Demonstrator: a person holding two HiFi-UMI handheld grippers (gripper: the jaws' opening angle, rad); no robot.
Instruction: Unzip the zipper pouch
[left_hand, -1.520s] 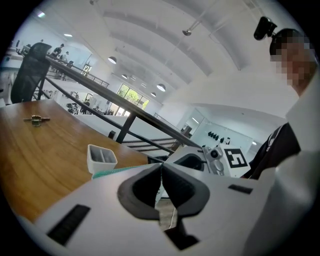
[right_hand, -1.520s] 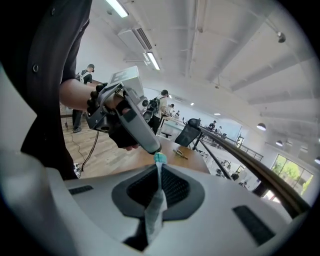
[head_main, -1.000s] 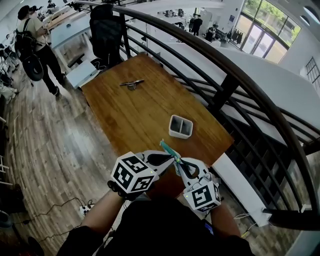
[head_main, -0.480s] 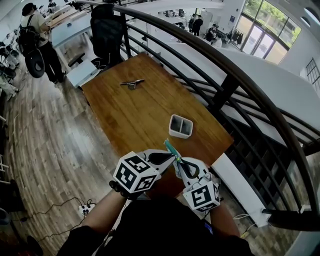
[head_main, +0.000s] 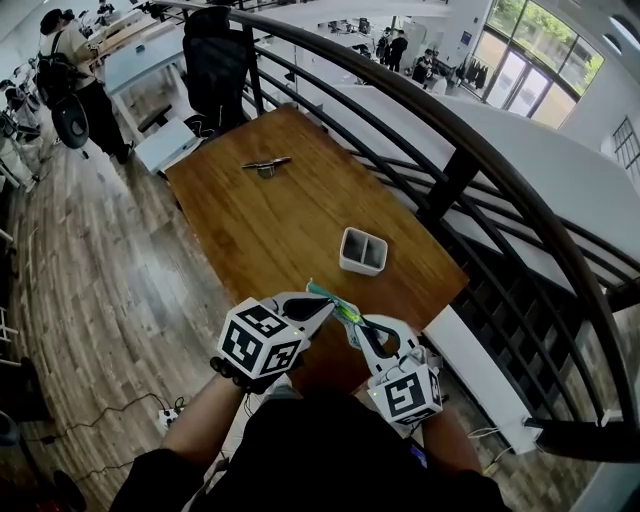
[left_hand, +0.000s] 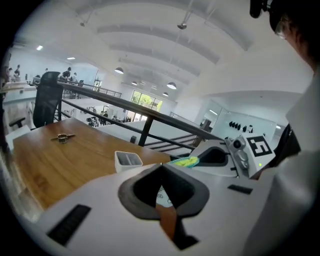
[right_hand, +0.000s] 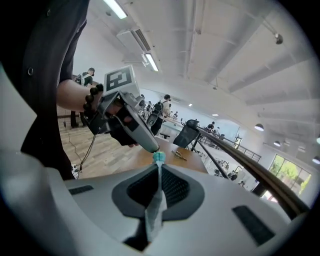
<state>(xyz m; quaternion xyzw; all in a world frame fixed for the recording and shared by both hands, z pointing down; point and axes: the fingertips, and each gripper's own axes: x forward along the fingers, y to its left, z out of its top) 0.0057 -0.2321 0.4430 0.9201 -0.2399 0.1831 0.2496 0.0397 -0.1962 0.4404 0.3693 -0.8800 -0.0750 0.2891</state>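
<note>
The zipper pouch (head_main: 334, 305) is a thin teal and green strip held in the air over the near end of the wooden table (head_main: 270, 220). My right gripper (head_main: 353, 325) is shut on its pale fabric (right_hand: 154, 202). The teal zipper end (right_hand: 159, 157) sticks out past the right gripper's tips. My left gripper (head_main: 315, 297) is shut on that end, tip to tip with the right one. In the left gripper view the jaws (left_hand: 161, 165) are pressed together. The green pouch (left_hand: 184, 161) shows just beyond them, against the right gripper (left_hand: 225, 156).
A white two-compartment holder (head_main: 361, 251) stands on the table ahead of the grippers. A small metal object (head_main: 264, 166) lies at the far end. A dark railing (head_main: 455, 165) runs along the table's right side. A chair (head_main: 215, 60) and a person (head_main: 68, 75) are beyond, and a power strip (head_main: 170, 412) lies on the floor.
My left gripper has pulled to the left and slightly up, drawing the pouch's teal end with it. The right gripper has stayed put. The person in the background has shifted.
</note>
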